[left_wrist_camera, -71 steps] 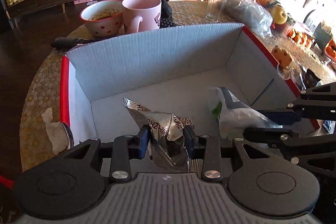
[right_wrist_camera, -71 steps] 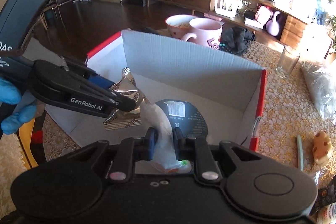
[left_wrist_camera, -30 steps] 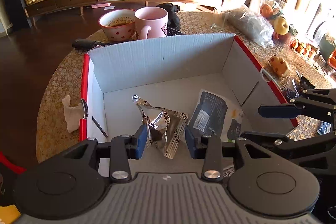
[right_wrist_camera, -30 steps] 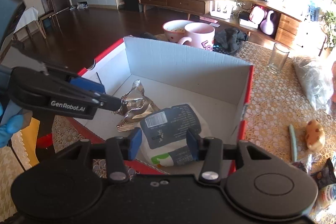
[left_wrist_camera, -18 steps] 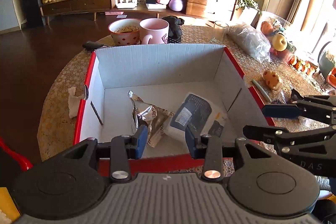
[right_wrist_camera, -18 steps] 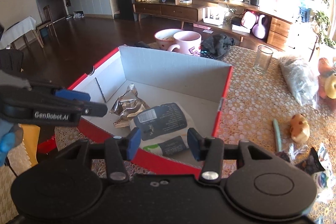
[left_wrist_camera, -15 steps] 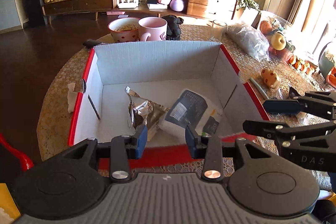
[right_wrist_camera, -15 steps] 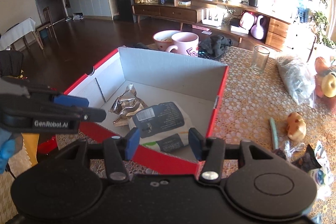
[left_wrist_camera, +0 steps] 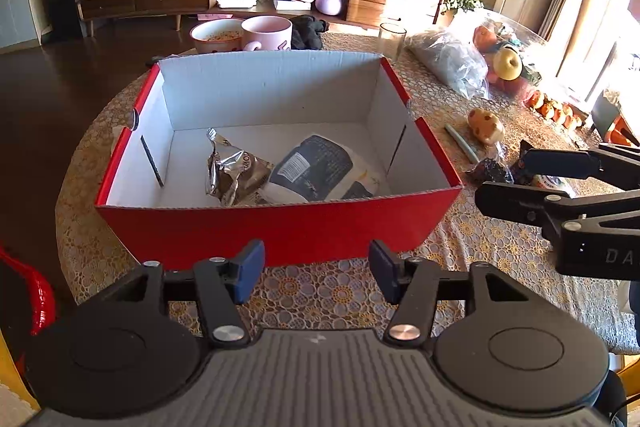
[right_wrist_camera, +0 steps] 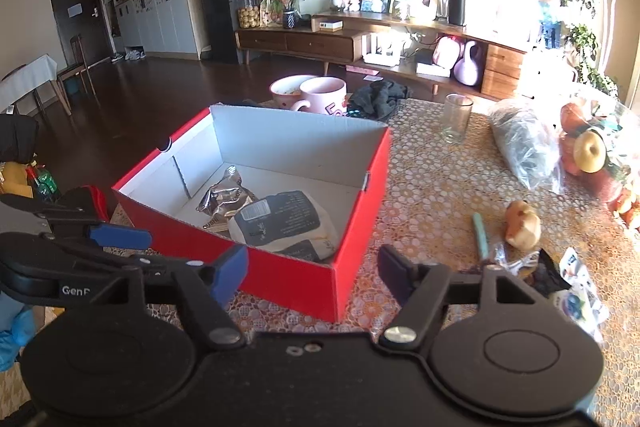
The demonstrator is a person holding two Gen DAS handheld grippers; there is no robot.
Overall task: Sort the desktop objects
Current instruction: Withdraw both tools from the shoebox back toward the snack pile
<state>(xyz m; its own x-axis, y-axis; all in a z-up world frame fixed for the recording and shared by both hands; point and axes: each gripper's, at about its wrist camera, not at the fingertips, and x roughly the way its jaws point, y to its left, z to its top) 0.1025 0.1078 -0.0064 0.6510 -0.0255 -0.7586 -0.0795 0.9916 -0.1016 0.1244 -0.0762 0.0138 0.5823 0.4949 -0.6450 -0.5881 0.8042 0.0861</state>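
Observation:
A red cardboard box [left_wrist_camera: 280, 227] [right_wrist_camera: 280, 279] with a white inside stands on the lace-covered table. In it lie a crumpled silver foil wrapper [left_wrist_camera: 232, 167] [right_wrist_camera: 222, 197] and a dark-and-white snack bag [left_wrist_camera: 320, 167] [right_wrist_camera: 280, 219]. My left gripper [left_wrist_camera: 316, 273] hangs over the table in front of the box, jaws opening, nothing between them. My right gripper [right_wrist_camera: 312, 273] is by the box's near right corner, jaws opening and empty too. Loose wrappers [right_wrist_camera: 560, 275] lie on the table to the right.
Behind the box stand a pink mug [left_wrist_camera: 267, 33], a dotted bowl [left_wrist_camera: 216, 35], a dark cloth [left_wrist_camera: 308, 31] and a glass [left_wrist_camera: 392, 41]. To the right lie a green stick [right_wrist_camera: 480, 231], a brown toy [right_wrist_camera: 522, 219], a plastic bag [right_wrist_camera: 524, 147] and fruit [right_wrist_camera: 590, 147].
Both grippers let go of their packets in the box, drew back out of it toward the near table edge, and their jaws spread wider. The foil wrapper and snack bag stay in the box.

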